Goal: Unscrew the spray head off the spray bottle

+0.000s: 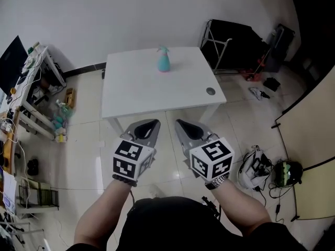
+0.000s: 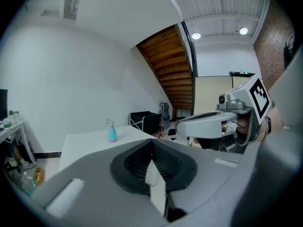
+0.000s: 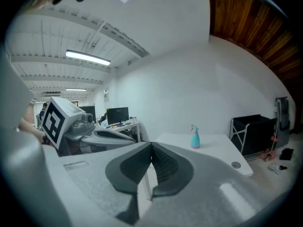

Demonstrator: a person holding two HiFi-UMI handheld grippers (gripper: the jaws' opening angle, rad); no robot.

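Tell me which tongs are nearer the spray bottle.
Left, marginally. Both hang short of the table, well away from the spray bottle at its far edge: left tongs slightly to the bottle's left, right tongs further to its right.

1. The spray bottle (image 1: 164, 59) is standing on the counter (image 1: 157, 95), near its far edge.
2. The left tool (image 1: 153, 124) and right tool (image 1: 180, 123) are hovering side by side before its near edge (over the floor).
3. A cart (image 1: 230, 46) is standing behind, rightward.
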